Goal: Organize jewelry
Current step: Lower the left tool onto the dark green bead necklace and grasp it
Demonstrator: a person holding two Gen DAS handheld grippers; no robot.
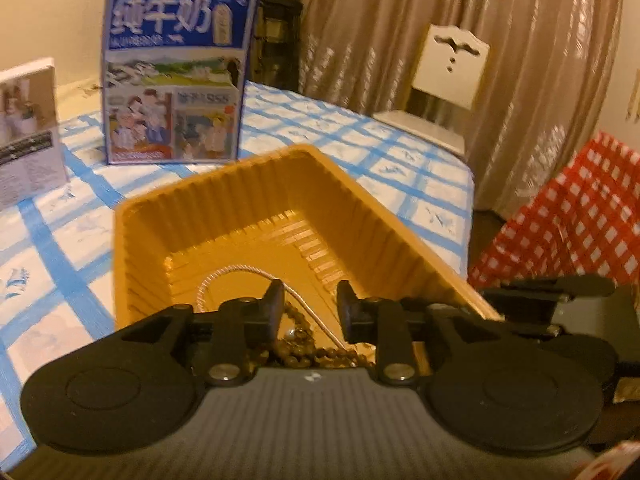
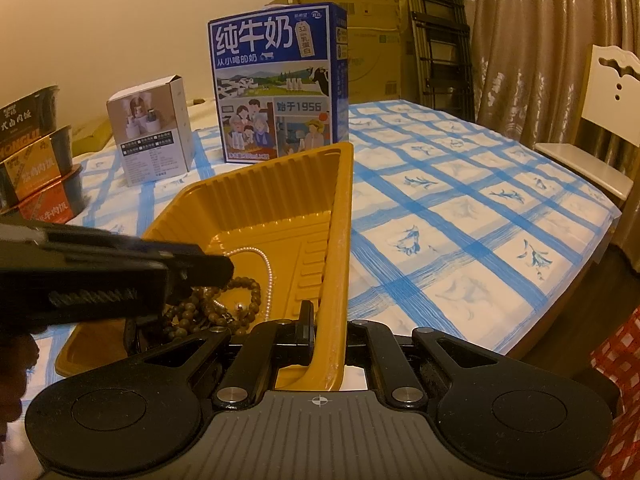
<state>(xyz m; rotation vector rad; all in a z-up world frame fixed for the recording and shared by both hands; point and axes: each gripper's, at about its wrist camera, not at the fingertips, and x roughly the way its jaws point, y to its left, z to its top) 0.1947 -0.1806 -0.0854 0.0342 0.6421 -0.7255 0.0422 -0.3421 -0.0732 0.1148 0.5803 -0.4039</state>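
A yellow ribbed plastic tray sits on the blue-checked tablecloth. Inside it lie a brown bead bracelet and a thin white pearl chain. My left gripper hangs over the tray above the jewelry, jaws apart, holding nothing; it shows from the side in the right wrist view. My right gripper is closed on the tray's near right wall; only its left finger shows, inside the tray.
A blue milk carton stands behind the tray, a small white box to its left and stacked food tubs at far left. A white chair and curtain stand beyond the table. Red checked cloth lies right.
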